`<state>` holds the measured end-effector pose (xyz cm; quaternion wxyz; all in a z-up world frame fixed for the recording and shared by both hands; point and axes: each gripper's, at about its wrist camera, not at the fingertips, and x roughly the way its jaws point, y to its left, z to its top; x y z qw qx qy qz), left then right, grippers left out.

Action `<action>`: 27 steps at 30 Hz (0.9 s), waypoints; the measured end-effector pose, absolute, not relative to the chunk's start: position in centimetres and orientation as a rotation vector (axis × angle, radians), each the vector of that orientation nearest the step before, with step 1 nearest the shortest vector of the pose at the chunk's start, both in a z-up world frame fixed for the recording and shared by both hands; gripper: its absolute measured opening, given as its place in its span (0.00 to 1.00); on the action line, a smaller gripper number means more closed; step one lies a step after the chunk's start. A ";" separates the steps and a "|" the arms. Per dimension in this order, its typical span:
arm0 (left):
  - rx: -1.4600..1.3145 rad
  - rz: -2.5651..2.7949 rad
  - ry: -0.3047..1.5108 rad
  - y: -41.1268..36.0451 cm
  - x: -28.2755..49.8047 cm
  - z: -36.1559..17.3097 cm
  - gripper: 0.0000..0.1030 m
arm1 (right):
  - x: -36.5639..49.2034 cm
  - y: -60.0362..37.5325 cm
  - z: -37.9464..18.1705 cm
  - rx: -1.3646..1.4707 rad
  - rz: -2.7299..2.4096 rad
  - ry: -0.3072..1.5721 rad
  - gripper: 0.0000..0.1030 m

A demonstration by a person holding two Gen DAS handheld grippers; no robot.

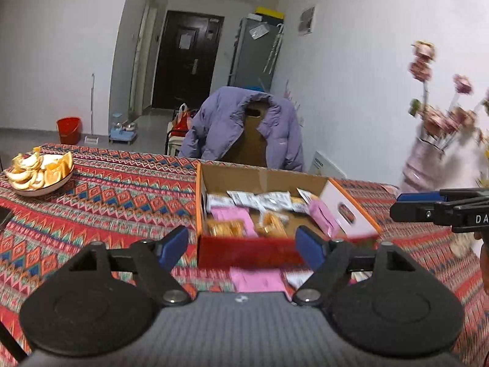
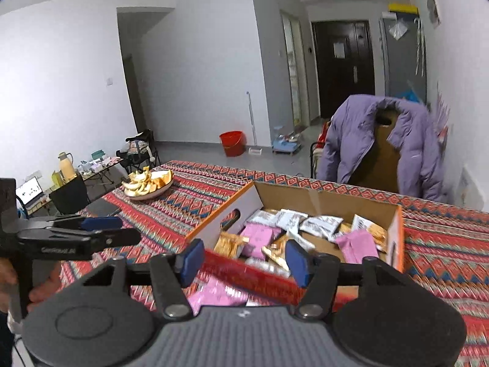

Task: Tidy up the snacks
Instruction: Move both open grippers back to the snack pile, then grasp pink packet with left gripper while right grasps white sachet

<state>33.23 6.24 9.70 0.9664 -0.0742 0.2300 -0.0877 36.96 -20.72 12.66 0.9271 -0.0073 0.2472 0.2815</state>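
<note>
Snack packets (image 1: 244, 205) are mostly piled in the open cardboard box (image 1: 262, 180) in the middle of the patterned tablecloth (image 1: 122, 195), pink, white and orange-gold ones all jumbled, so I'd say sorting has barely started. Far left sits a plate of orange peels (image 1: 39, 171), well apart from the box, not my concern. My left gripper (image 1: 241, 246) hangs in front of the box's red near wall, jaws spread wide with nothing between them. A couple of pink packets (image 1: 256, 279) lie on the cloth just outside that wall, probably next to go in. My right gripper (image 2: 244, 263) sits over the same wall, jaws apart and empty too. Beyond the table, a purple jacket (image 1: 232, 125) hangs over a chair.
</note>
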 end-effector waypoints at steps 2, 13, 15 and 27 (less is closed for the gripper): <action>-0.145 -0.165 0.472 6.0 30.7 8.8 0.79 | 33.9 -21.0 11.7 -0.044 0.557 0.496 0.61; -0.165 -0.154 0.514 4.2 20.0 5.8 0.81 | 20.3 -20.8 5.7 -0.128 0.489 0.509 0.73; -0.168 -0.157 0.523 4.0 19.2 5.4 0.81 | 19.2 -21.2 4.5 -0.107 0.499 0.522 0.73; -0.139 -0.182 0.553 2.1 19.4 4.8 0.81 | 17.9 -23.7 2.1 0.007 0.438 0.570 0.73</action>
